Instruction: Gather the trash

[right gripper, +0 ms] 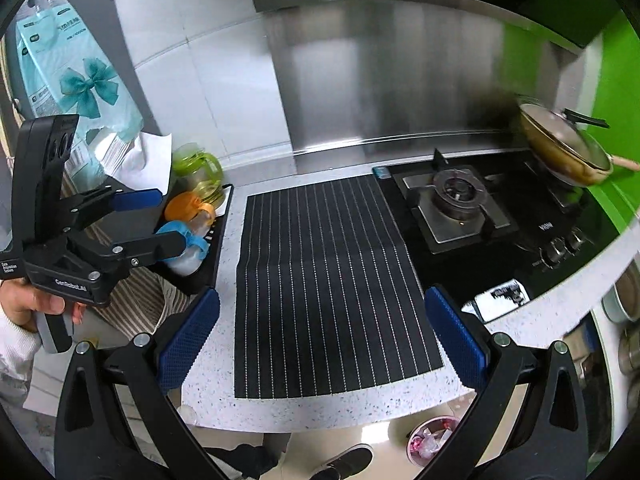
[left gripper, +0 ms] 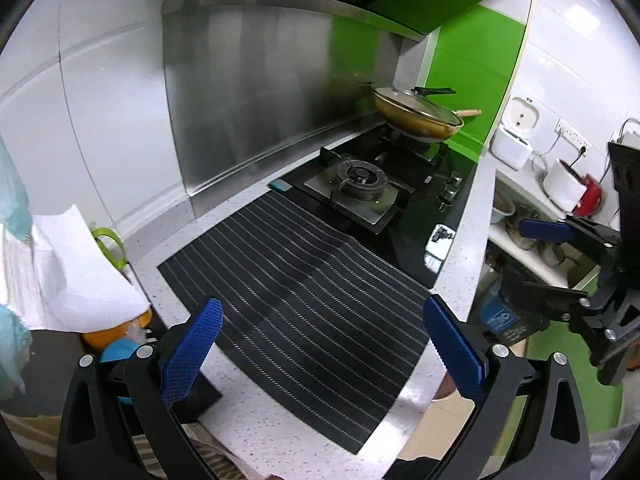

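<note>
Left gripper (left gripper: 320, 344): you held its jaws wide apart and empty above the striped mat (left gripper: 296, 276).
Right gripper (right gripper: 322, 340): your jaws were spread too, holding nothing.
Trash: none lay on the table (right gripper: 320, 404); the likeliest piece was the white paper (right gripper: 148, 162) by the bottles (right gripper: 192, 216).
Bin (right gripper: 432, 440): it stood on the floor below the table edge.
Handling: paper probably light, soft, crushable; pinch a free corner.
</note>
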`<state>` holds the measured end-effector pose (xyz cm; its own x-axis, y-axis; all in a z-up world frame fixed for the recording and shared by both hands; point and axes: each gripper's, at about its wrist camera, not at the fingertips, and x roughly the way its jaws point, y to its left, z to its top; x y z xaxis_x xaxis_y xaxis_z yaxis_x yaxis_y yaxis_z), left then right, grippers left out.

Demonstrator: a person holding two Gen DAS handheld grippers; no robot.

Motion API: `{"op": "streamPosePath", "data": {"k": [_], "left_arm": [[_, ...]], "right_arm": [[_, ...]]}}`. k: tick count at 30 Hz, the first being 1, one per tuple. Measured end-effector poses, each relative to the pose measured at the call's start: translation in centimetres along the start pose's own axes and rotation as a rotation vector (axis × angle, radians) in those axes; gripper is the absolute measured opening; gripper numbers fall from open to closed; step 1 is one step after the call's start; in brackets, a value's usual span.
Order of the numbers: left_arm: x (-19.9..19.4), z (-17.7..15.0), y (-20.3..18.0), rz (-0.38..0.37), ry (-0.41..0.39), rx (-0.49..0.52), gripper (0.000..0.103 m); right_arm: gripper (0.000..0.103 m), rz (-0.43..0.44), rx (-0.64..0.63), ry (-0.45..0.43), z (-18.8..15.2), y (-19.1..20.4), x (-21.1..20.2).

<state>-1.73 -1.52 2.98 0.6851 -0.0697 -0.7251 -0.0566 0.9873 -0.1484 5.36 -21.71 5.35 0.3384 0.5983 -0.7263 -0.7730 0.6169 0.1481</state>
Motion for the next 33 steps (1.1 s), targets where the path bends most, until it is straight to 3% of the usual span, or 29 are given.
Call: {"op": "streamPosePath", "data": {"k": [27, 33], "left_arm": [[2.9, 0.2, 1.3, -0.014, 0.095, 0.015, 0.097], [2.7, 0.2, 0.9, 0.039, 0.073, 0.033, 0.097]], "right_arm": [[0.100, 0.088, -0.051, 0.048, 1.8, -1.5, 3.2], [0.100, 0.092, -0.058, 0.053, 1.8, -1.2, 3.4]]}}
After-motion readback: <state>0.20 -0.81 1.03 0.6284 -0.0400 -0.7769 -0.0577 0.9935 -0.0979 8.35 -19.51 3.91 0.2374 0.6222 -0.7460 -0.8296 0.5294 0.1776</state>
